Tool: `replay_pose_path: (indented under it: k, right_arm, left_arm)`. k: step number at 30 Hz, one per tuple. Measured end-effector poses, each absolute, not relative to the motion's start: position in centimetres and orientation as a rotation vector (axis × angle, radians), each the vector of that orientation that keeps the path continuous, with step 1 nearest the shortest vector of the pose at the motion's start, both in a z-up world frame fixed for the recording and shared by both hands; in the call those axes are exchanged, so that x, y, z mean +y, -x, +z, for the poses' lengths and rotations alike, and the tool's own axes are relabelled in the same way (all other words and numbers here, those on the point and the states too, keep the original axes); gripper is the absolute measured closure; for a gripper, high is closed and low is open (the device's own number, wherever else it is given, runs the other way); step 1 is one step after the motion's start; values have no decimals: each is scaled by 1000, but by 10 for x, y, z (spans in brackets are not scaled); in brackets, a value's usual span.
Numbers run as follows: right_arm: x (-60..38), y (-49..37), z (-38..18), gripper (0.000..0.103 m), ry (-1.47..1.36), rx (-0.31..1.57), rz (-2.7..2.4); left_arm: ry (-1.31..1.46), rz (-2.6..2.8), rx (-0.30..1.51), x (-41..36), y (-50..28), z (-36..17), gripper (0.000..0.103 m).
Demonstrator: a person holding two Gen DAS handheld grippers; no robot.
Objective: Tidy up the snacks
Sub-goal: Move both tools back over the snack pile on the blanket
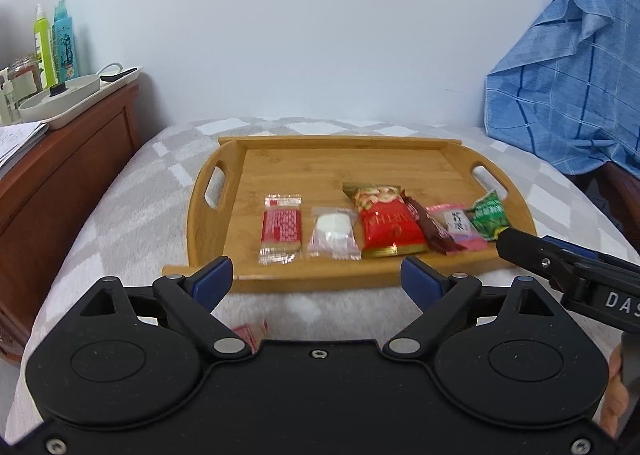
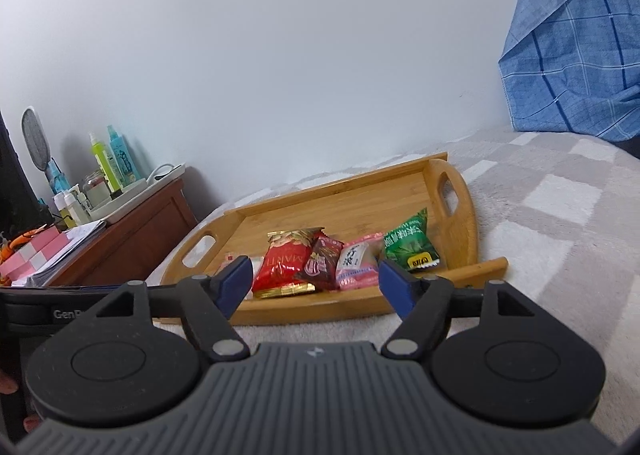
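Observation:
A bamboo tray (image 1: 320,143) (image 2: 340,183) lies on a checked blanket. Along its near side sit a red-and-white wafer packet (image 1: 281,227), a white sweet in a clear wrapper (image 1: 334,231), a red nut bag (image 1: 386,223) (image 2: 286,263), a brown bar (image 1: 430,229) (image 2: 324,263), a pink packet (image 1: 458,225) (image 2: 358,263) and a green packet (image 1: 488,215) (image 2: 410,247). My left gripper (image 1: 316,275) hovers open just short of the tray's near rim, nothing between its fingers. My right gripper (image 2: 316,279) is open too, empty, in front of the tray's right half. A small red packet (image 1: 252,331) lies on the blanket under the left gripper.
A brown wooden cabinet (image 1: 60,183) (image 2: 132,235) stands at the left, carrying a white tray (image 1: 76,99), bottles (image 1: 60,43) and papers. A blue checked cloth (image 1: 560,87) (image 2: 572,55) hangs at the right. A pale wall rises behind the tray.

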State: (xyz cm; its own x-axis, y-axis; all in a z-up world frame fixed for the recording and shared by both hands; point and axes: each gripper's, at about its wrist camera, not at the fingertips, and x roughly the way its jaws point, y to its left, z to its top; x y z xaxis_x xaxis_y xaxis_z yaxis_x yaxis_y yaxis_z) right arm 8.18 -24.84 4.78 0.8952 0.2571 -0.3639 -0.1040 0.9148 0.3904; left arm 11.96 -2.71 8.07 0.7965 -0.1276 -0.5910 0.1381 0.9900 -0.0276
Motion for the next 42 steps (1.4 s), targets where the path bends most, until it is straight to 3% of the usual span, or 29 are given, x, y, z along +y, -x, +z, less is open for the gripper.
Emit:
replay_pose_path:
  k: [19, 42]
  right_arm:
    - [-229, -18, 25, 15, -261, 438, 178]
    - [-217, 2, 7, 15, -226, 476, 156]
  left_arm:
    - [-34, -131, 639, -9, -50, 70, 9]
    - [-21, -118, 655, 13, -17, 54, 9]
